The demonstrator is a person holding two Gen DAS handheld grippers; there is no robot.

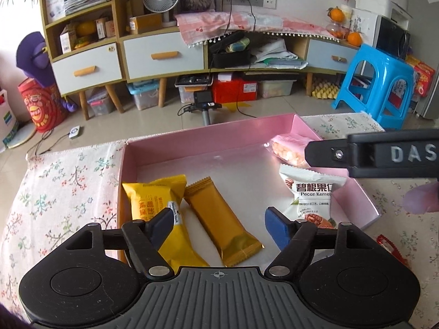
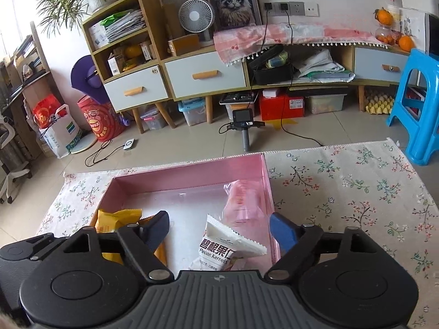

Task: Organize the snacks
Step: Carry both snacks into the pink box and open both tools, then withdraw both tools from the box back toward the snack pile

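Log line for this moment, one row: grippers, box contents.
left gripper: open, empty | right gripper: open, empty | pink box: pecan packet, two yellow packets, pink bag

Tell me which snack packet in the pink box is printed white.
The white foil pecan kernel packet, leaning against the pink cardboard box's right wall. The others are yellow, plain gold and translucent pink.

Each hand-held gripper, left (image 1: pixel 219 226) and right (image 2: pixel 219 231), is showing black linkage arms, silver pivot screws, blue fingers (image 1: pixel 275 226), a ribbed grey base with a crosshair mark.
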